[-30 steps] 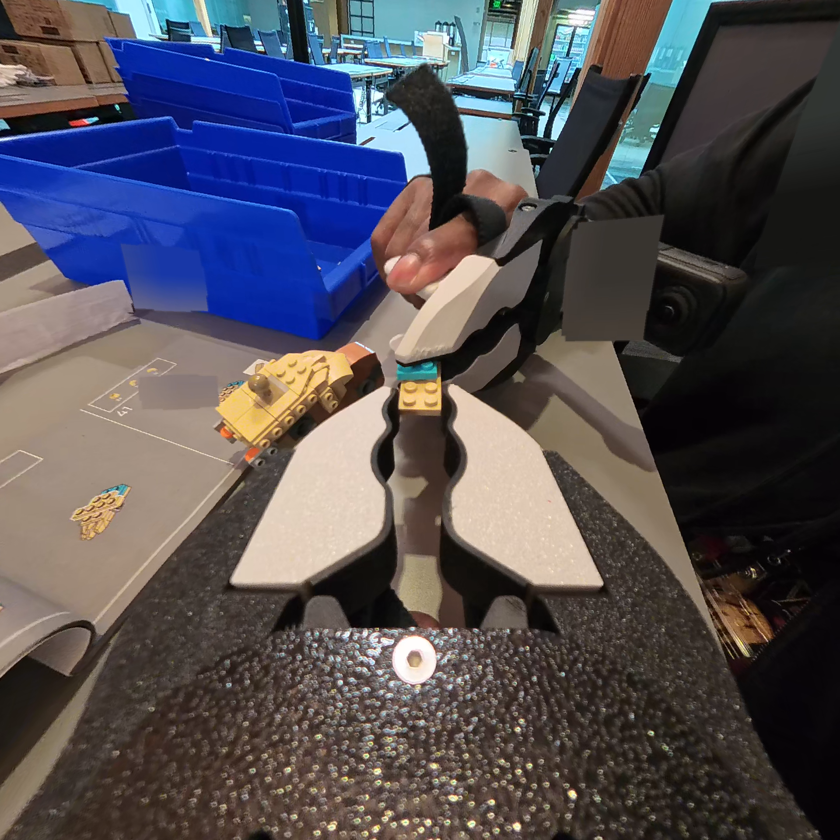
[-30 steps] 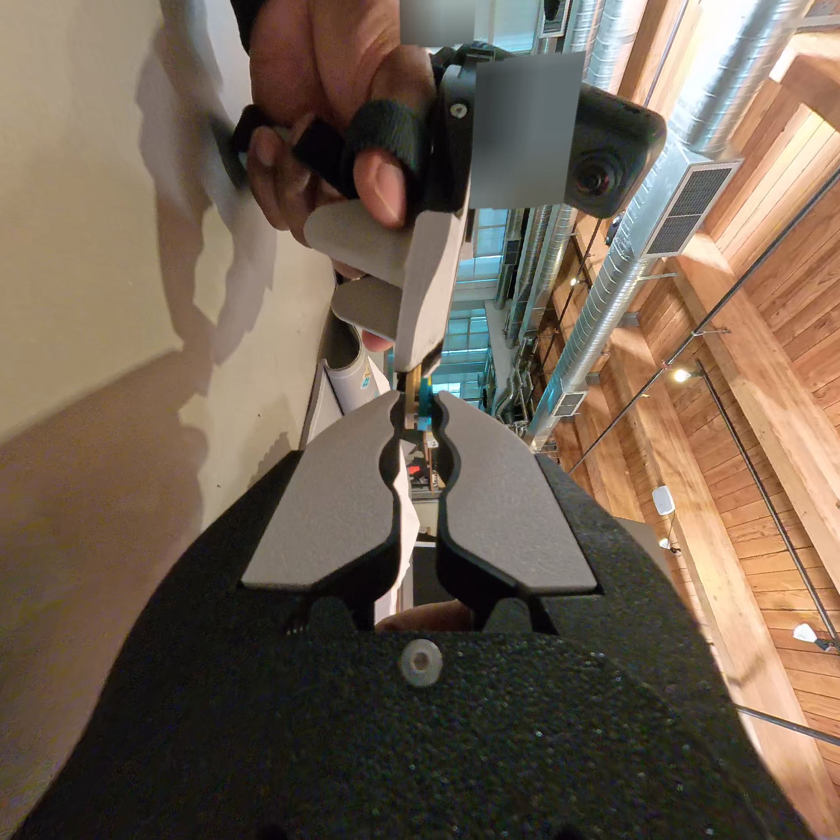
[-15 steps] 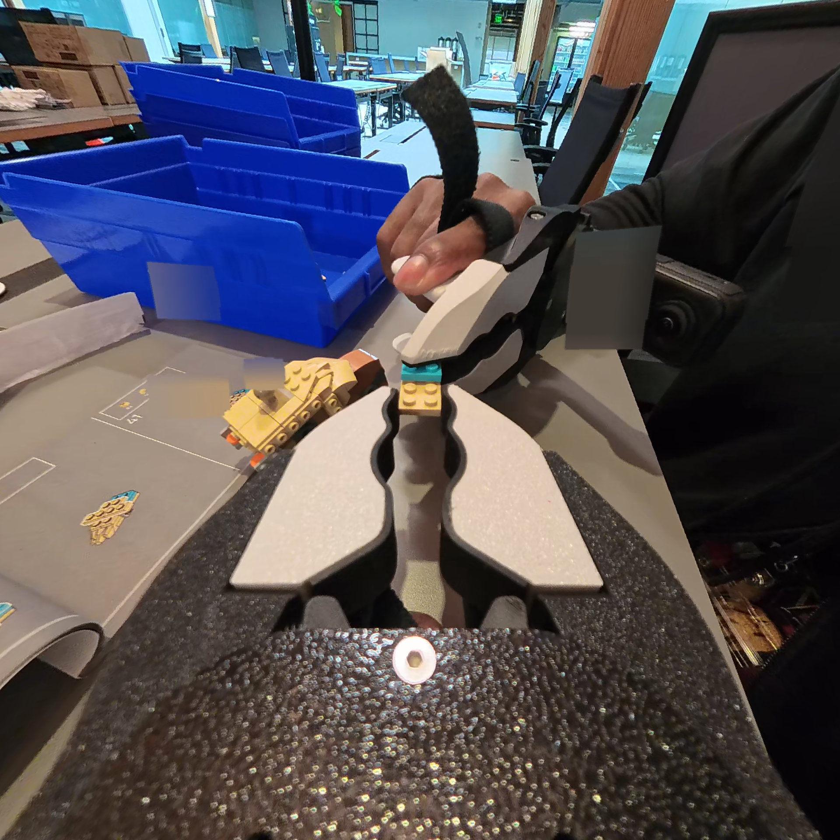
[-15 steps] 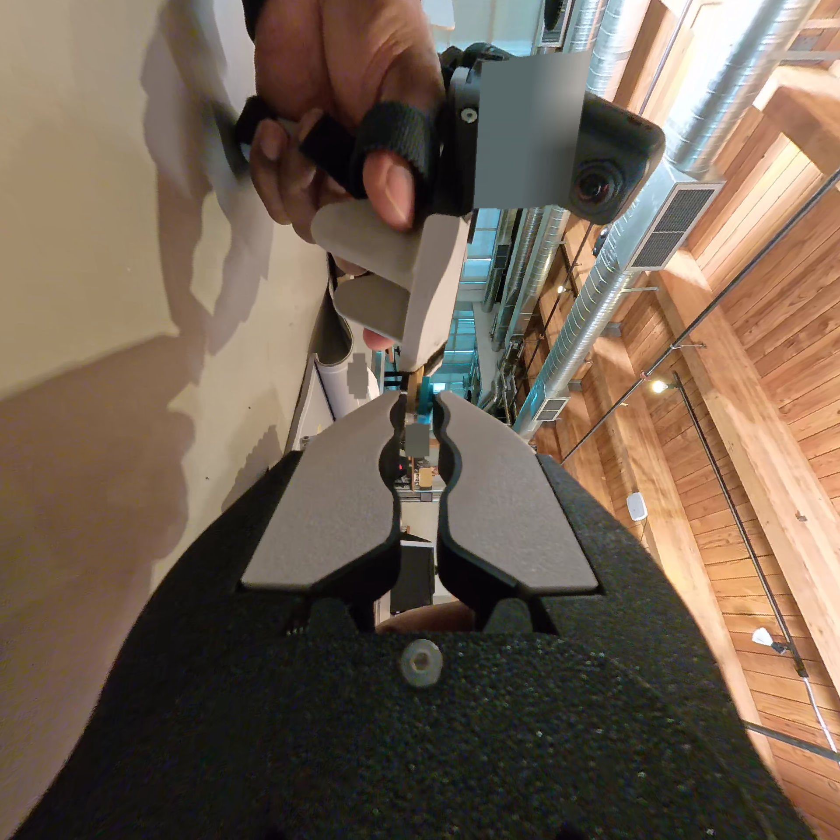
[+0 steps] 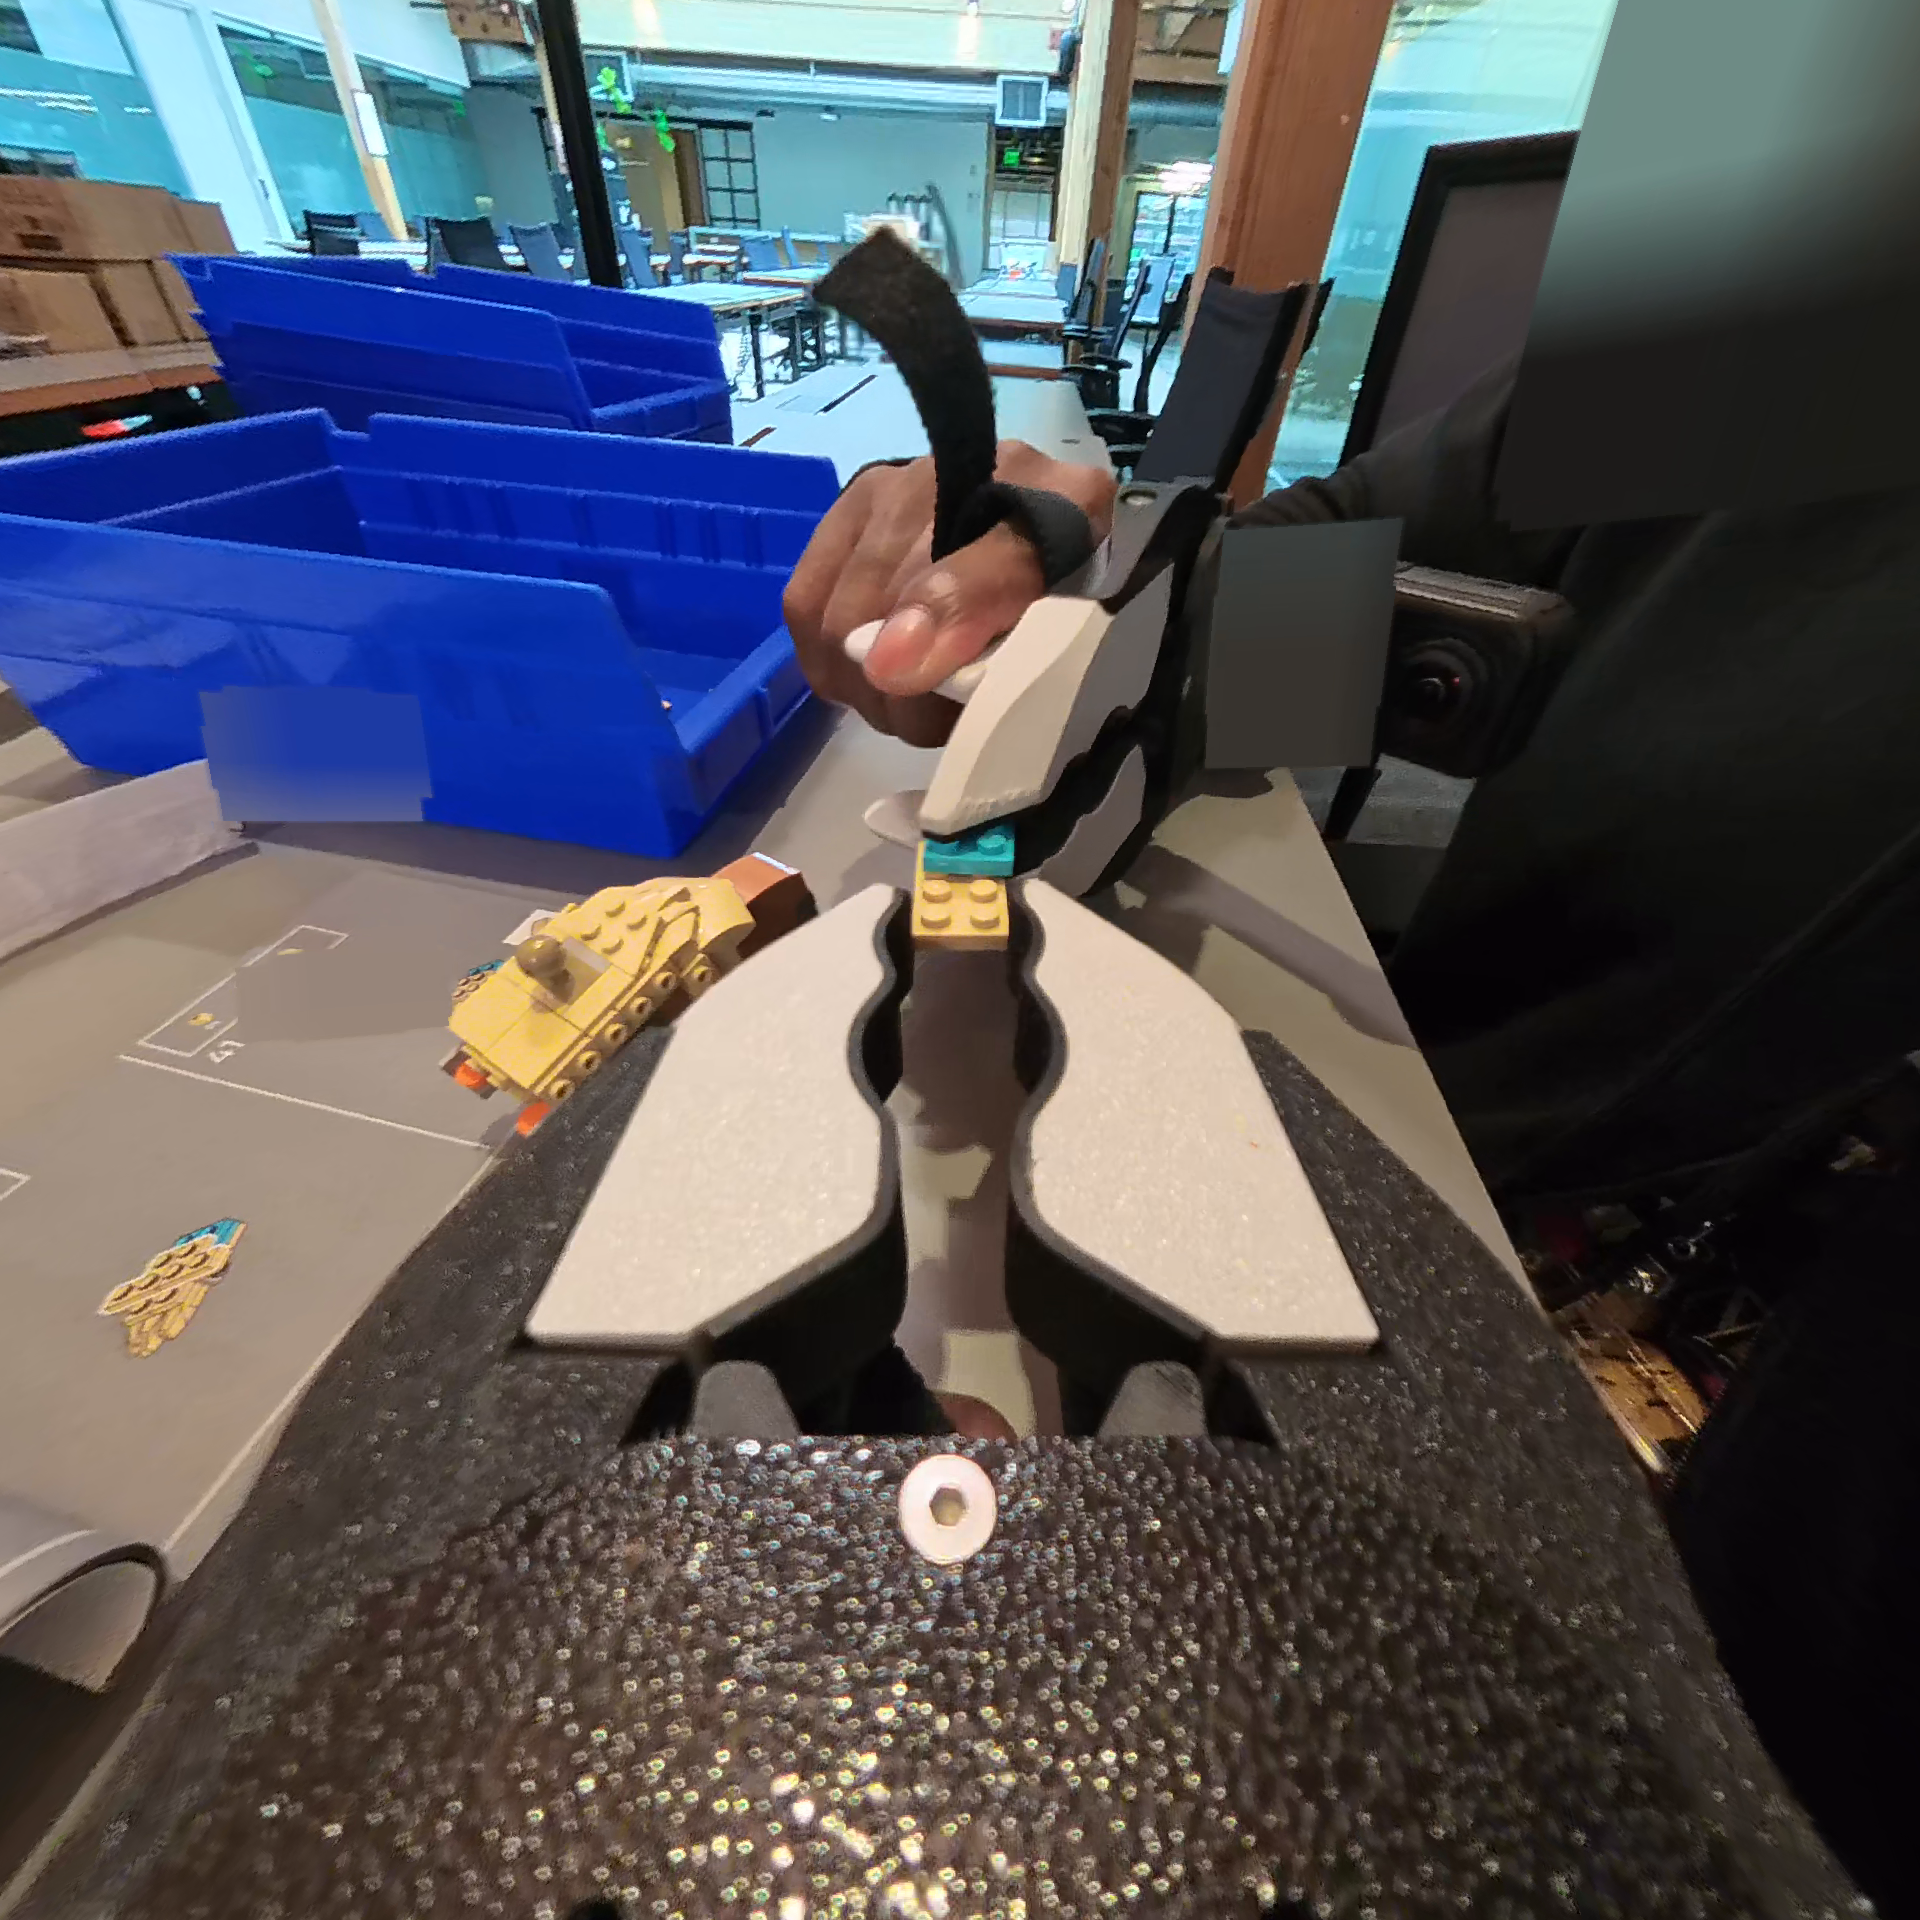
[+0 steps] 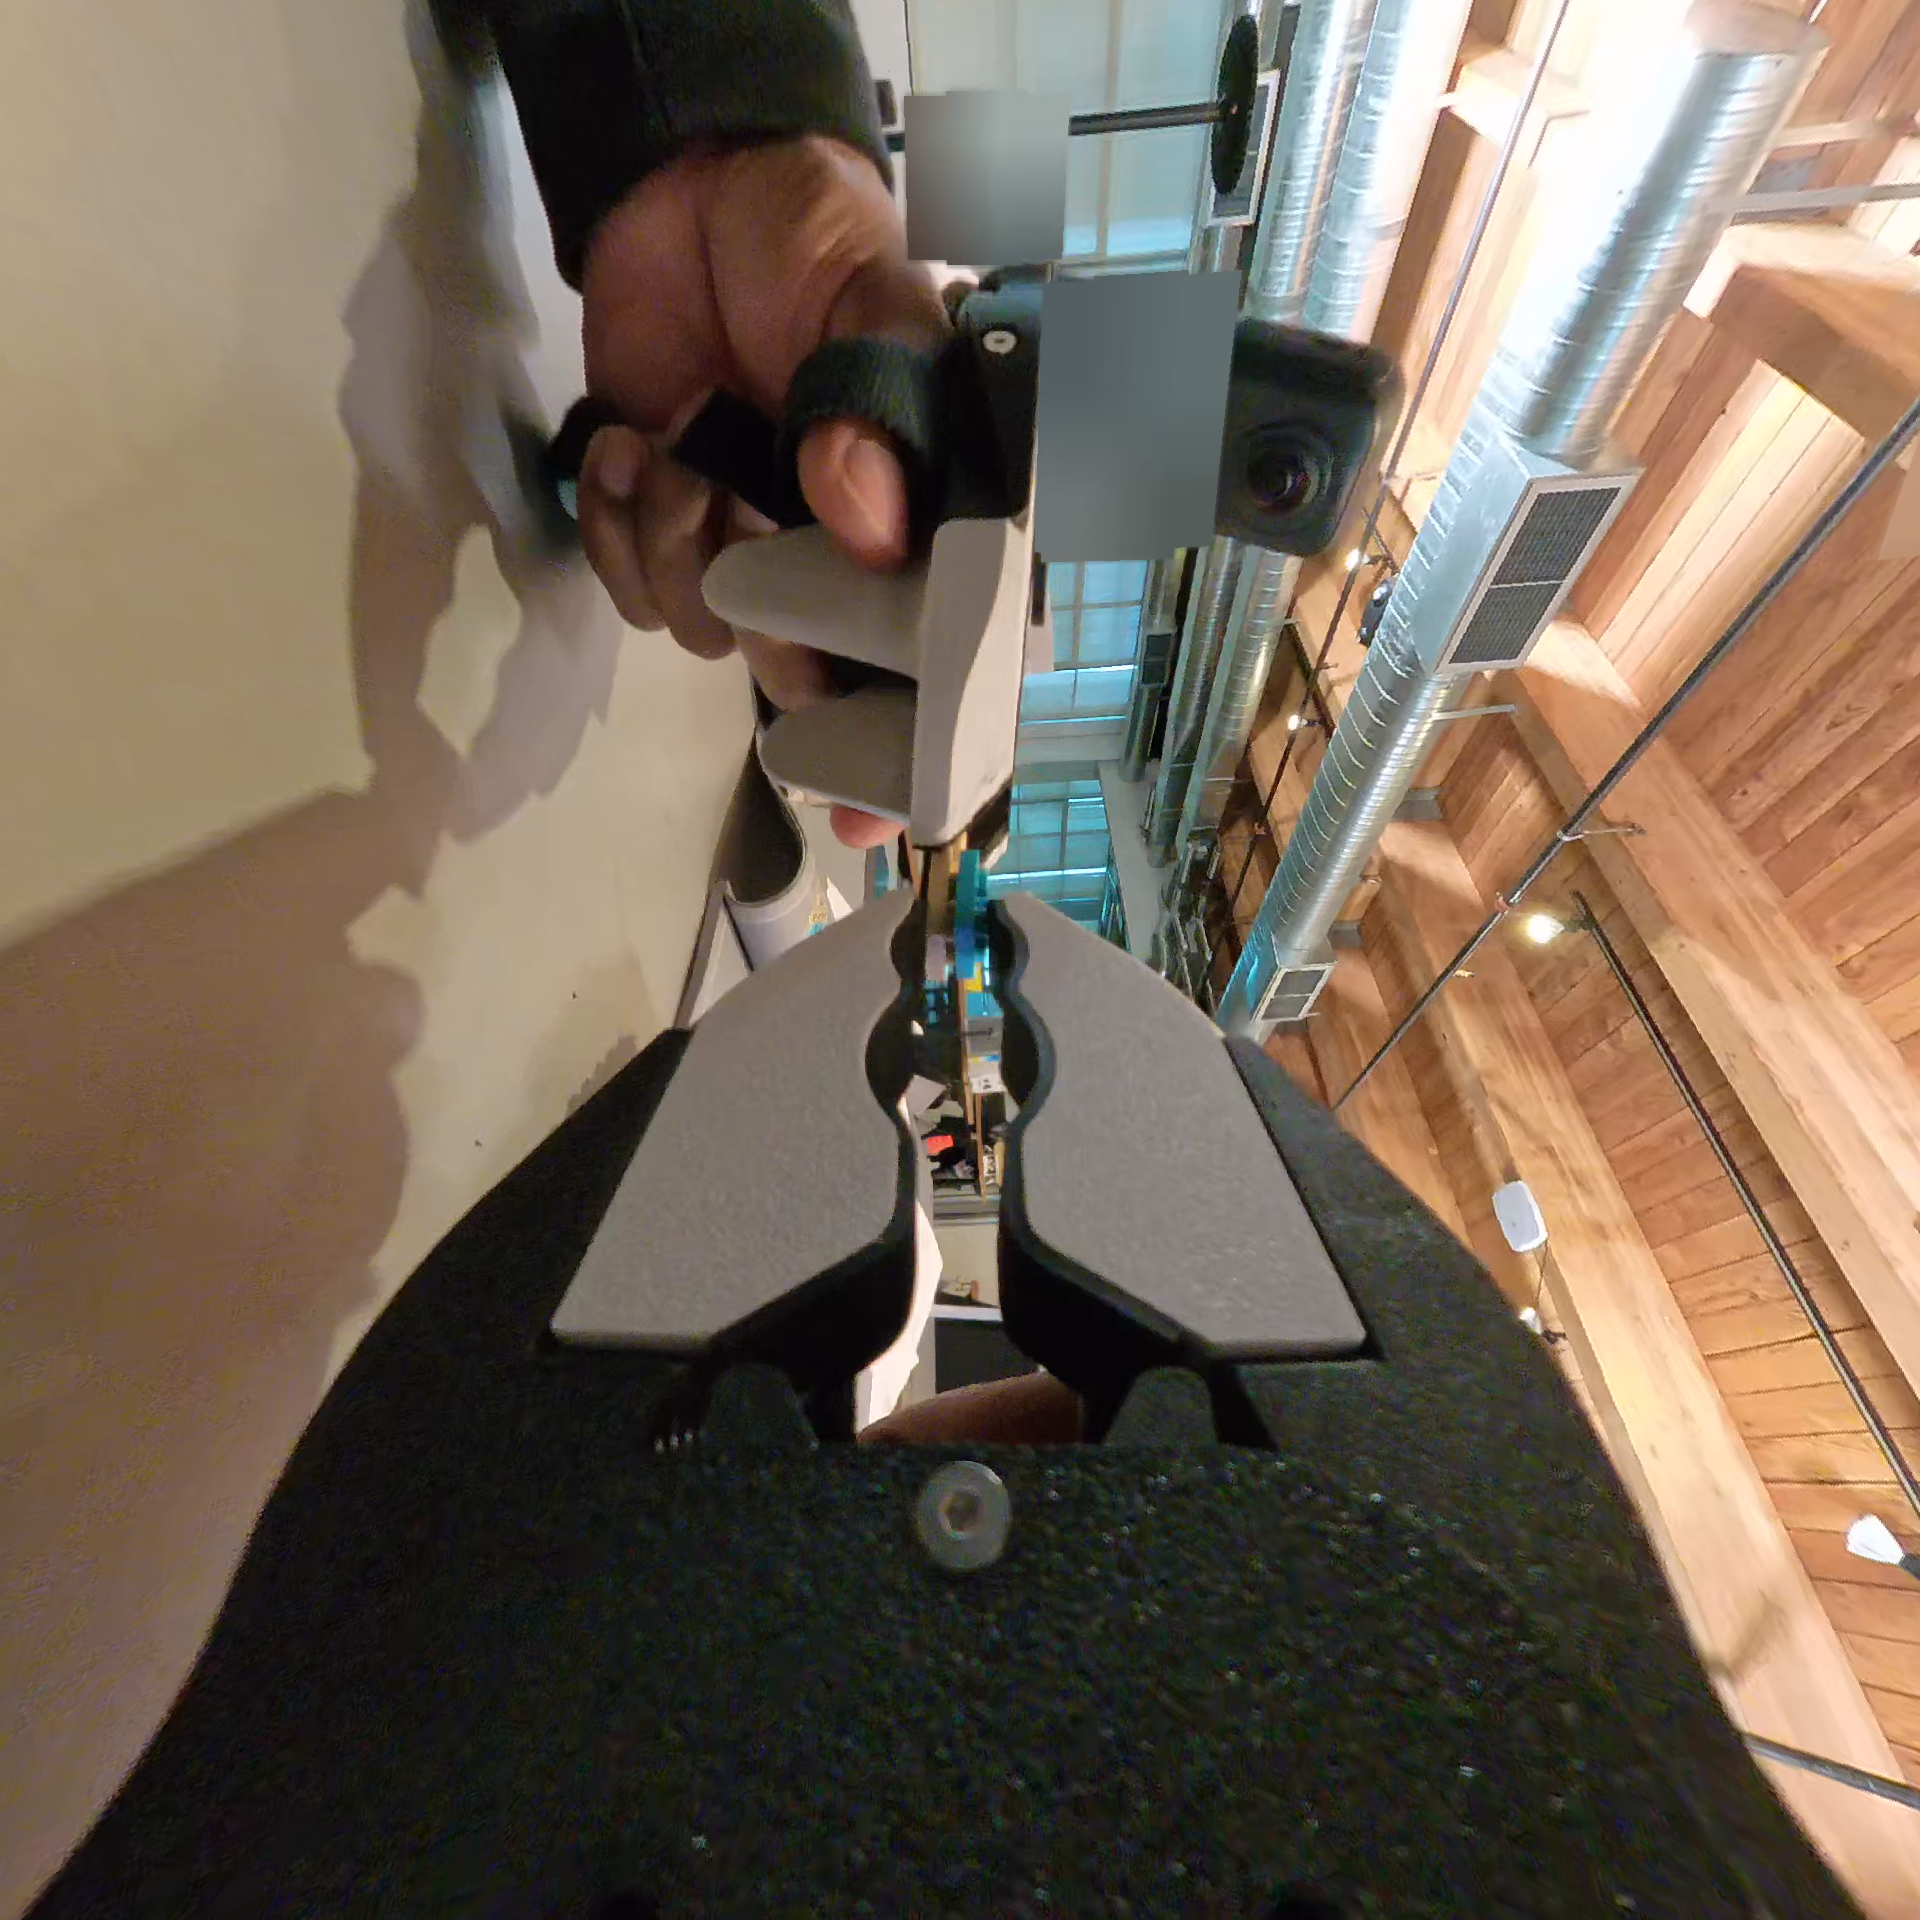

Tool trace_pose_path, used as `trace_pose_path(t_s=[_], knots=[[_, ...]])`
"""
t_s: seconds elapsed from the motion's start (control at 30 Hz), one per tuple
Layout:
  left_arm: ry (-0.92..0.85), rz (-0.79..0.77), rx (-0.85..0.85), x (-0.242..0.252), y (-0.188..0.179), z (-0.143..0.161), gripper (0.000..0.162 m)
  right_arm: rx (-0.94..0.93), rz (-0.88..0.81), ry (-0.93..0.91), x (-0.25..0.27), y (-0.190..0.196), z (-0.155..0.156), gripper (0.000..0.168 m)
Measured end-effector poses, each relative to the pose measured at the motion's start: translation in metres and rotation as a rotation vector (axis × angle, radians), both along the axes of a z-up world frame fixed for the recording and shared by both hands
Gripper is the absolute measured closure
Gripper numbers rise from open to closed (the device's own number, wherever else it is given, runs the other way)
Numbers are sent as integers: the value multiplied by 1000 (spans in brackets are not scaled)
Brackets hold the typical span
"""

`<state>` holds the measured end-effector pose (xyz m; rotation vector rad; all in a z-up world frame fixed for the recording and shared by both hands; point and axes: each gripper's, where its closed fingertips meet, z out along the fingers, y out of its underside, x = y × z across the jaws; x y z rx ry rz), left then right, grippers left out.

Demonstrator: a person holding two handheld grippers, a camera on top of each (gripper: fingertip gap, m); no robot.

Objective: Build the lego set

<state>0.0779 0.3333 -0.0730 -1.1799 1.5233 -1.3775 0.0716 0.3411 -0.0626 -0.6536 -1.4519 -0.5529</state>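
Open office hall in the background with desks and chairs, wooden ceiling and metal ducts (image 6: 1392,665) seen in the right wrist view. Grey counter (image 5: 1236,883) carries two blue bins (image 5: 436,623), an open instruction booklet (image 5: 208,1122) and a tan lego model (image 5: 592,987) lying on the booklet's page, just left of the left gripper's fingers.

Left gripper (image 5: 961,920): fingers close together, pinching a small tan brick (image 5: 961,914) at the tips, studs facing up, held above the counter. Right gripper (image 5: 997,821) comes in from the far side, tilted down, its tips clamped on a teal brick (image 5: 968,854) that sits directly above the tan brick, touching or nearly touching it; can't tell if they are fully pressed together. A hand (image 5: 914,603) with a black strap holds the right gripper.

Right wrist view is rolled sideways: right gripper (image 6: 961,935) fingers narrow, teal brick (image 6: 971,904) edge-on between the tips, thin tan brick (image 6: 940,873) beside it under the left gripper (image 6: 961,821) tips. The other hand (image 6: 727,416) grips the left gripper's handle.
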Motion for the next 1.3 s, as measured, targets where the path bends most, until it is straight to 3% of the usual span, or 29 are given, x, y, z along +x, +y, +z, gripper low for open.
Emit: trace_pose_path(t_s=[1.0, 1.3], knots=[[-41, -79, -41, -1, -11, 7, 146, -38, 19, -29, -5, -10, 6, 160], [44, -103, -146, 4, -9, 0, 146, -212, 12, -16, 1, -7, -2, 160]])
